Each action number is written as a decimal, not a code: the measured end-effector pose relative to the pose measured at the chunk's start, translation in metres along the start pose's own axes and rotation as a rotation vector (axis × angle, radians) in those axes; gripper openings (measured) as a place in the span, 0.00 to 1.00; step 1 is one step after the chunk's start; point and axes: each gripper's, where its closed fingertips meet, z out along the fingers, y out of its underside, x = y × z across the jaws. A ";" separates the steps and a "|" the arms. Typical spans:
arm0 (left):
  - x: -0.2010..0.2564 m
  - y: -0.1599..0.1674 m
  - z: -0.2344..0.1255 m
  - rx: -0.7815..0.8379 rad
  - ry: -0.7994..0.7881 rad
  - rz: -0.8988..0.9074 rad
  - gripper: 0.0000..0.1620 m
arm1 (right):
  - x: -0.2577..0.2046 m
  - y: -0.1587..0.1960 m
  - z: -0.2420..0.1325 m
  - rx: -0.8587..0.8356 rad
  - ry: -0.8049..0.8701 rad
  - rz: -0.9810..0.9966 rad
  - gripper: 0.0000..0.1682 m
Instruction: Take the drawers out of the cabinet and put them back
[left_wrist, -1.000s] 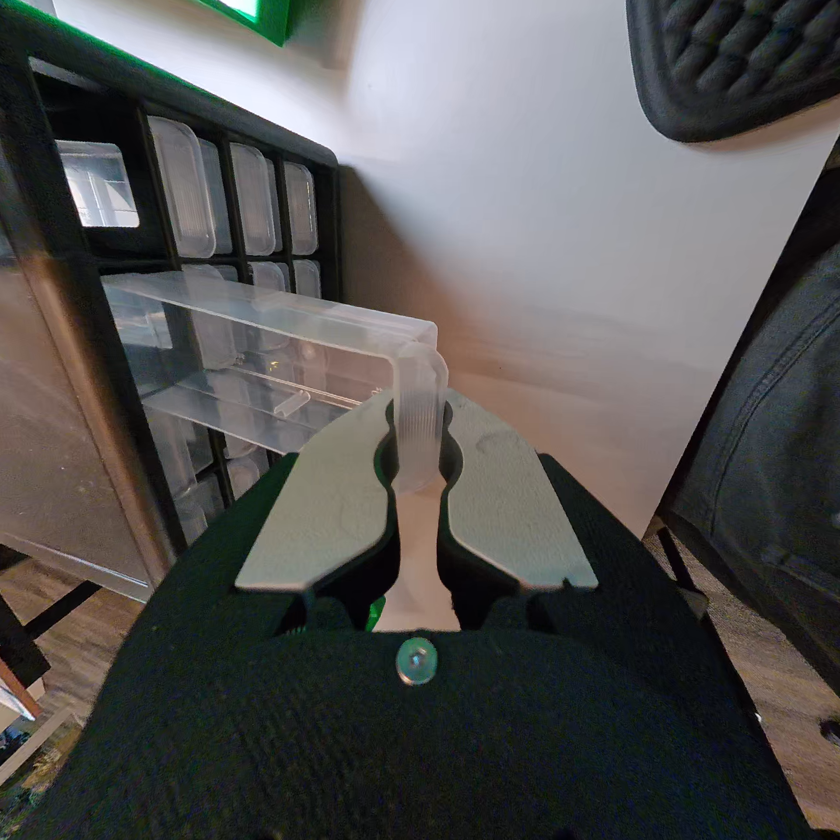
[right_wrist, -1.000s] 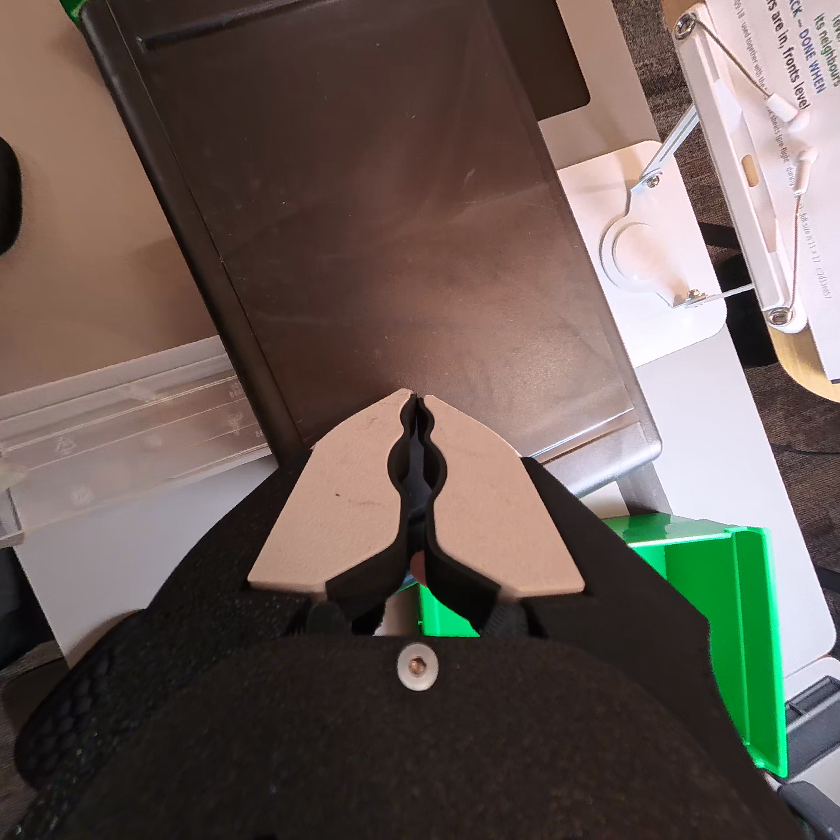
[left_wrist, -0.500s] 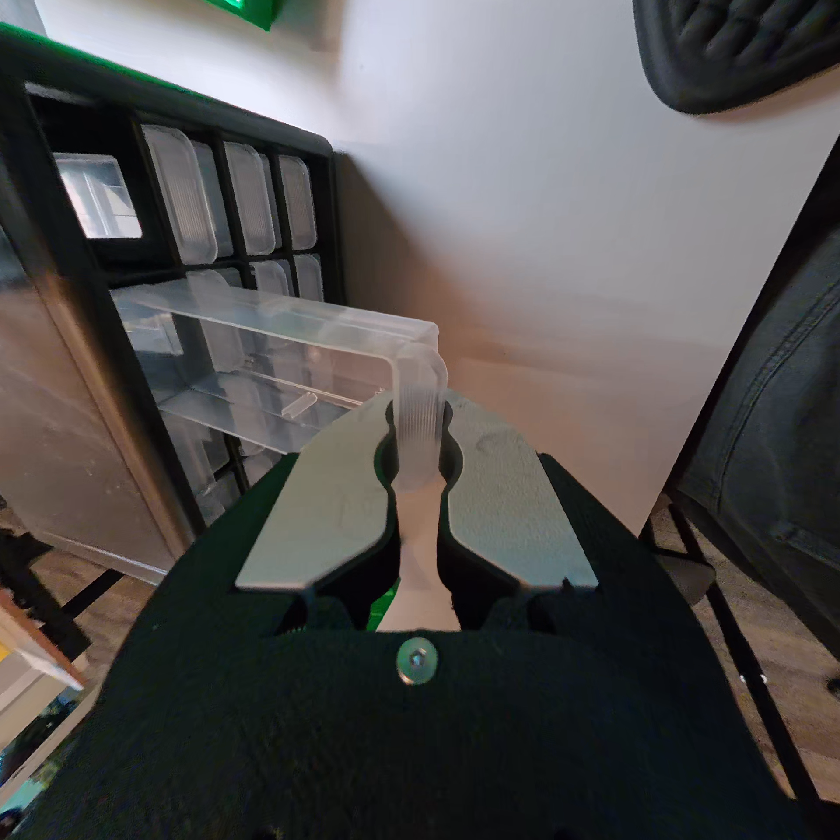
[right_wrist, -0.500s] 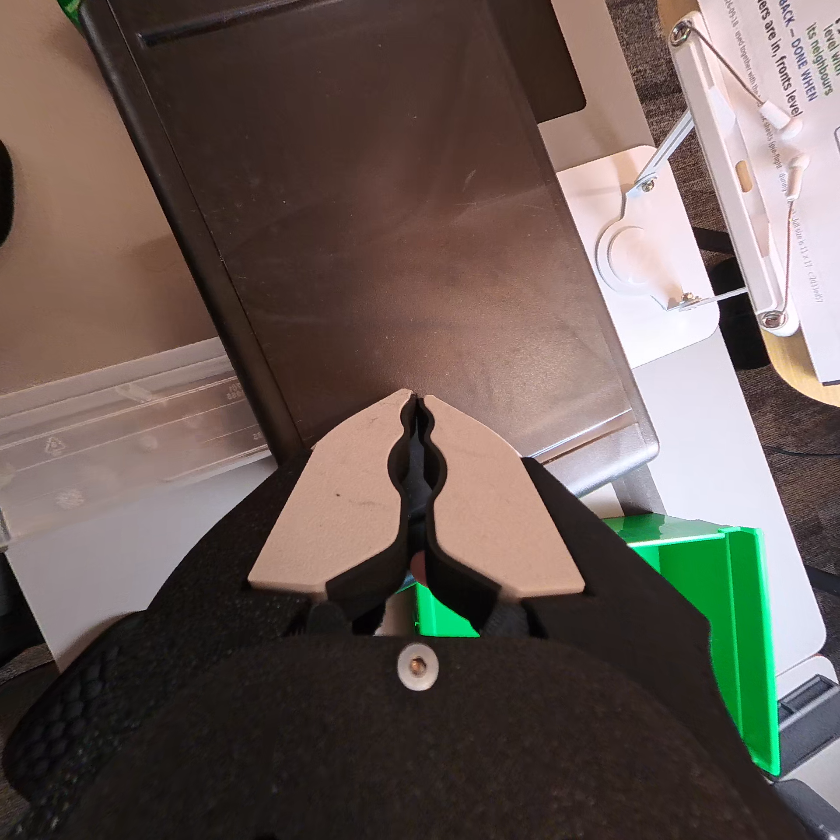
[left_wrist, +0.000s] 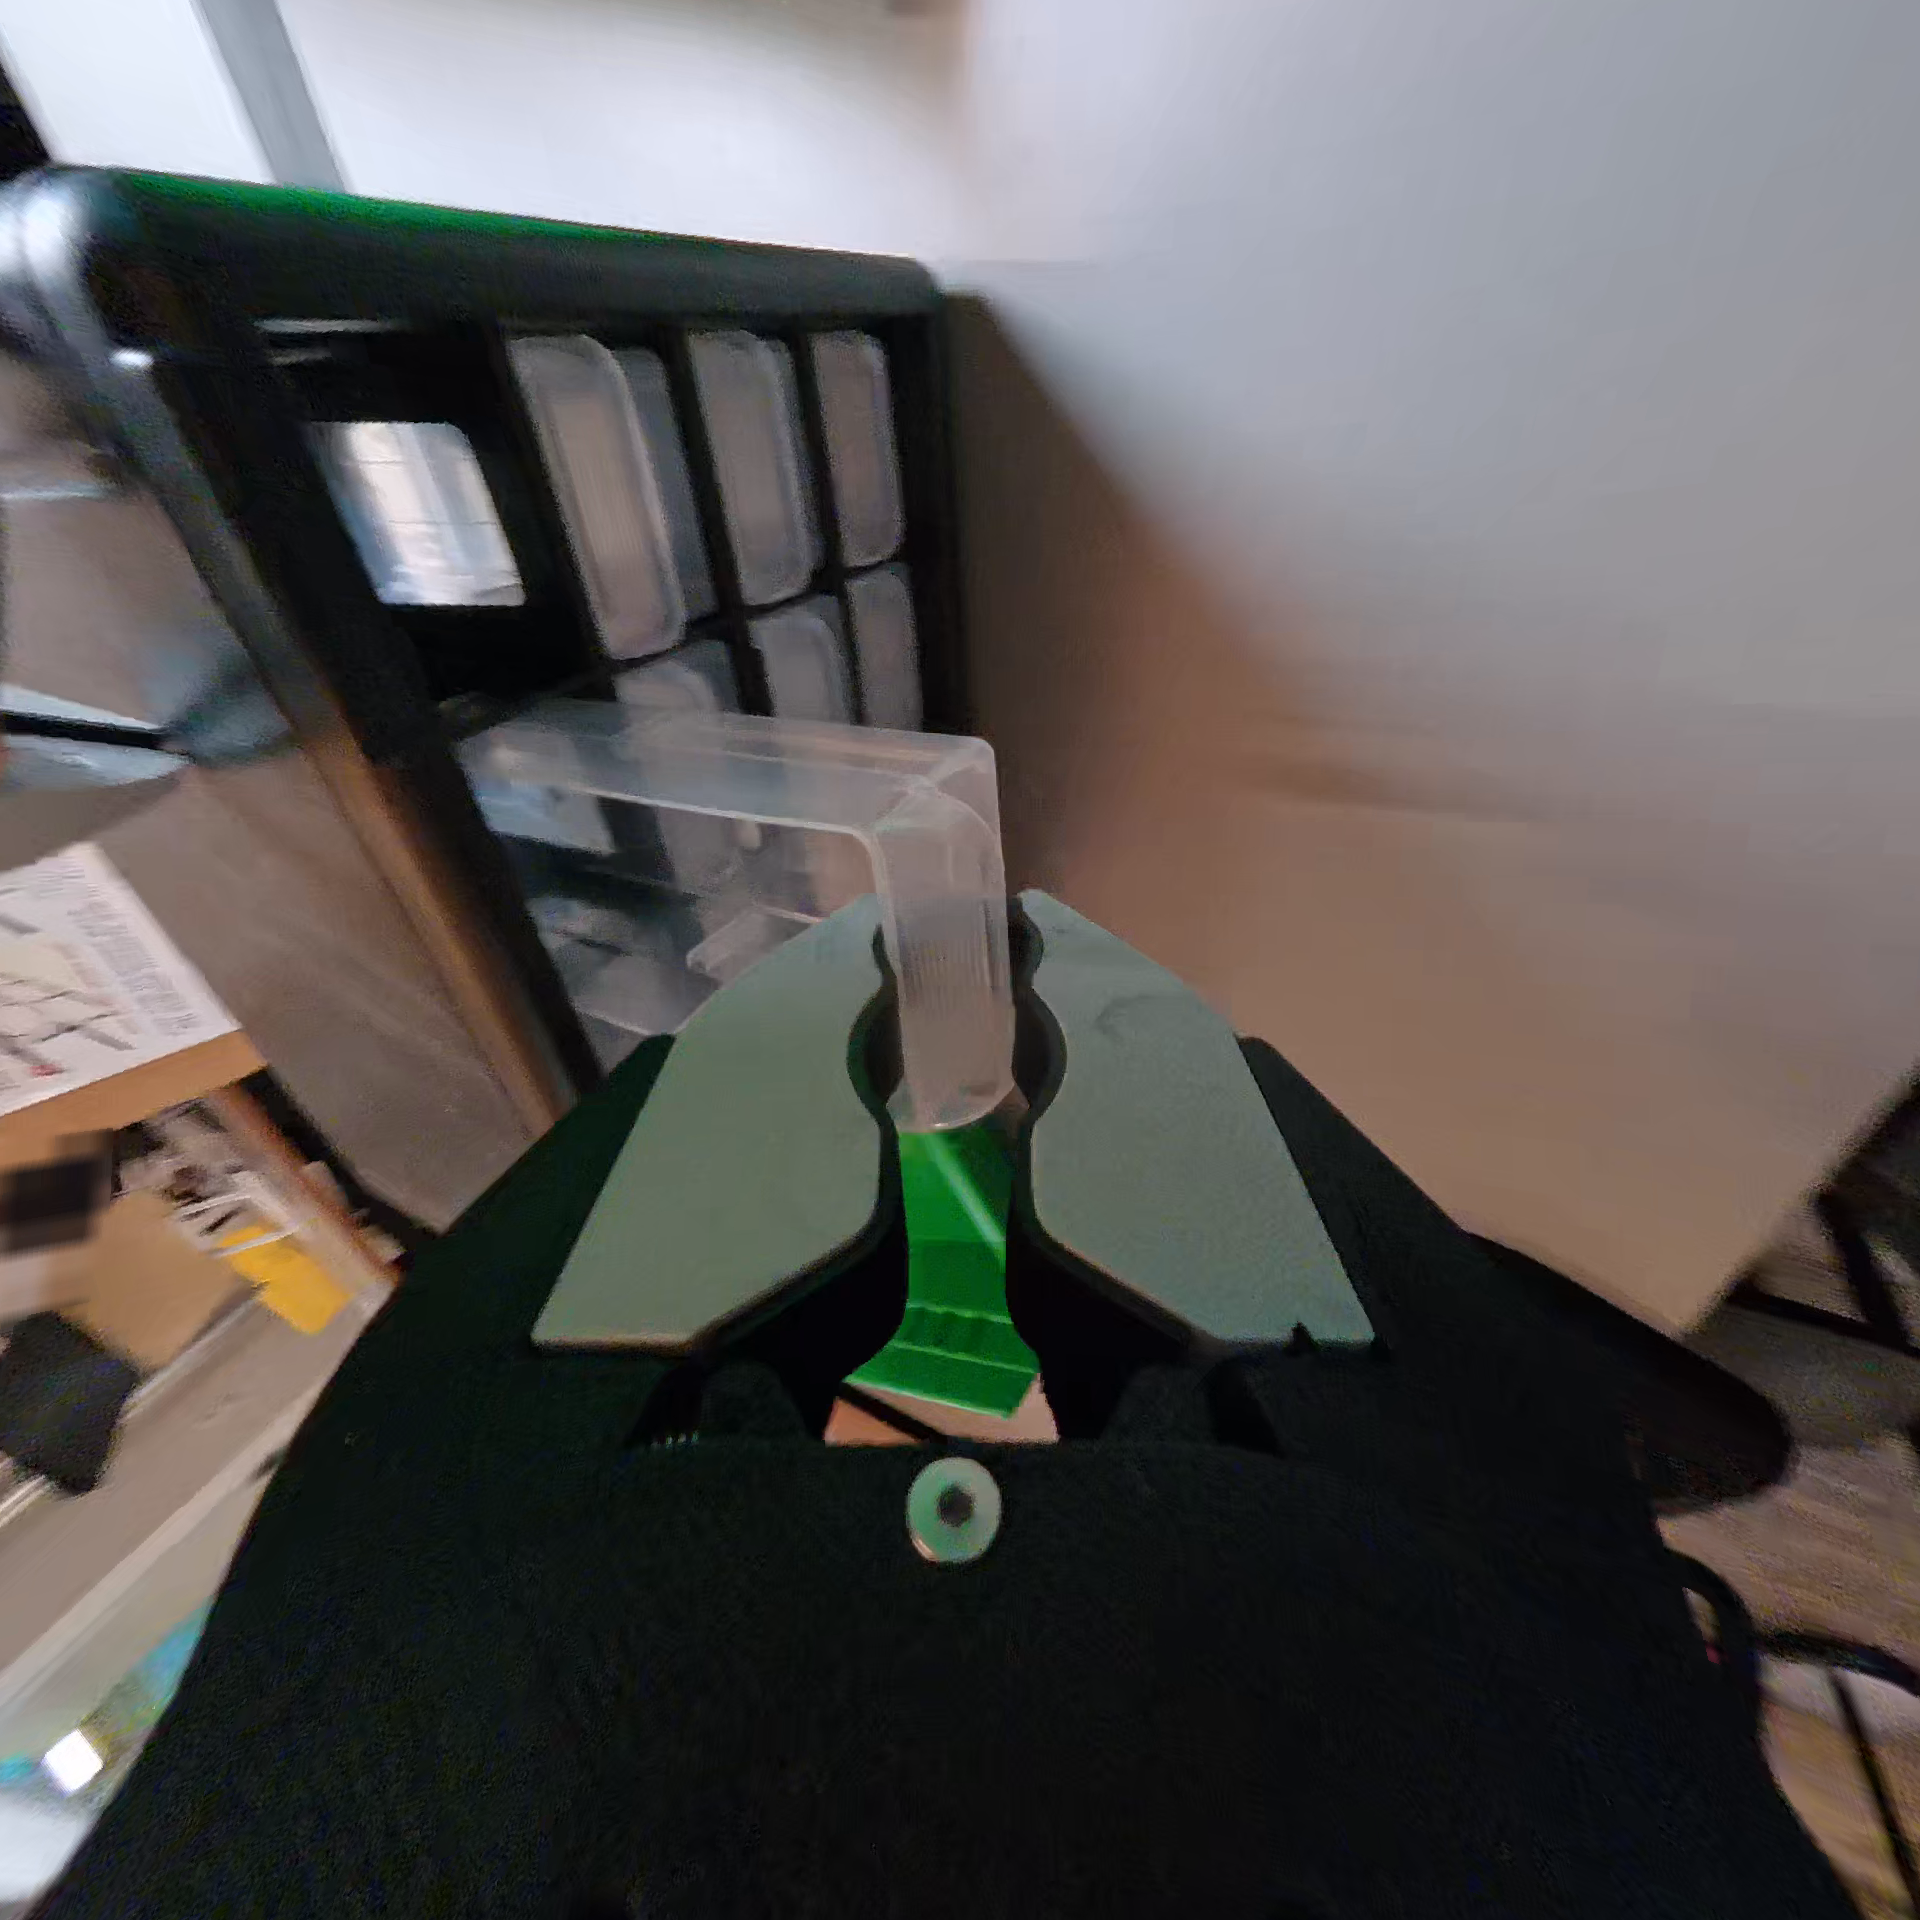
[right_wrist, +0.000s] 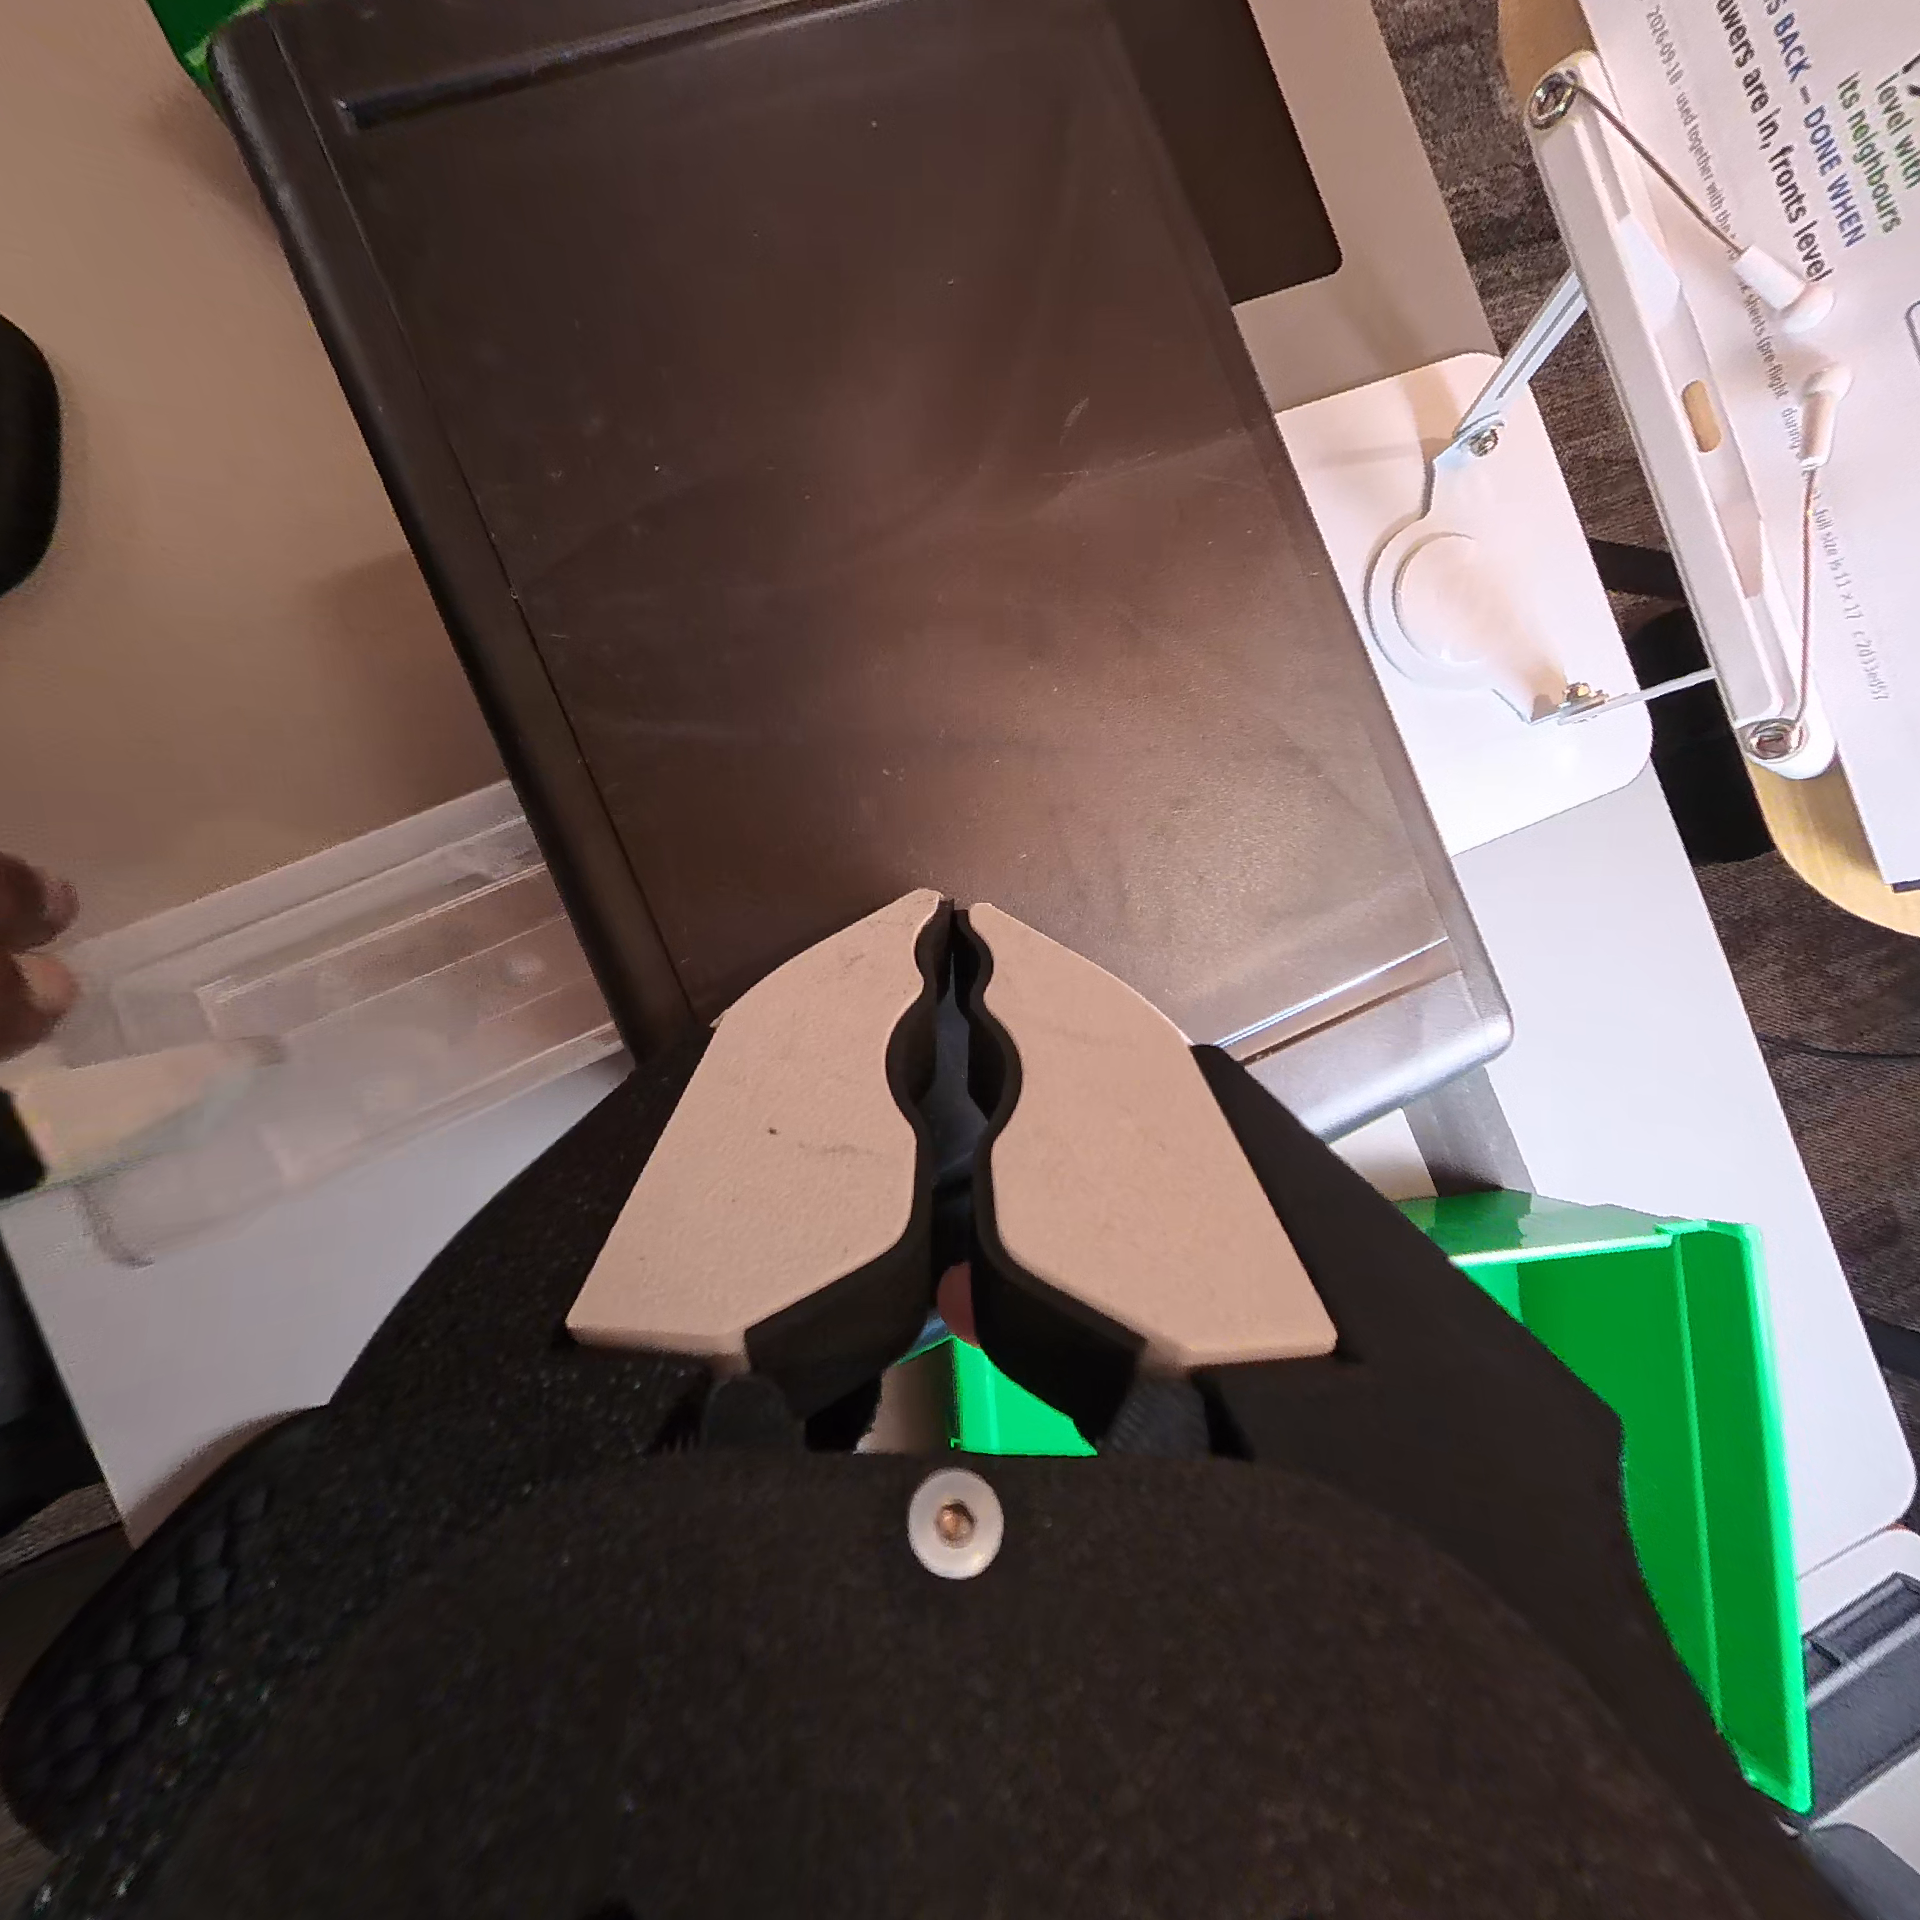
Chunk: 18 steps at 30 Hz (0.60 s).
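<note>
Left gripper (left_wrist: 951, 1013) is clamped on the clear drawer's (left_wrist: 727, 821) front tab, drawer jutting partway from the black cabinet (left_wrist: 520, 270) toward 10 o'clock. Only the right wrist view shows the cabinet top, with the right gripper (right_wrist: 951, 920) pressed together, empty, above it, green bin (right_wrist: 1662, 1455) at 4 o'clock on the white bench (right_wrist: 1579, 1039).

Your left tongs (left_wrist: 951, 997) are closed on the clear drawer (left_wrist: 727, 821) pull, fingers (left_wrist: 748, 1132) level and pointing forward. Your right tongs (right_wrist: 951, 925) point downward, tips pressed together, holding nothing.
</note>
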 end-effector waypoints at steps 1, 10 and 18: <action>-0.007 0.001 0.005 -0.012 -0.044 0.014 0.11 | 0.000 0.000 0.000 -0.001 0.002 -0.001 0.00; -0.064 0.010 0.034 0.098 -0.242 -0.037 0.13 | 0.000 0.000 0.000 -0.006 0.006 -0.004 0.00; -0.049 0.010 0.005 0.347 -0.305 -0.069 0.12 | 0.000 0.000 0.000 0.002 -0.004 0.000 0.00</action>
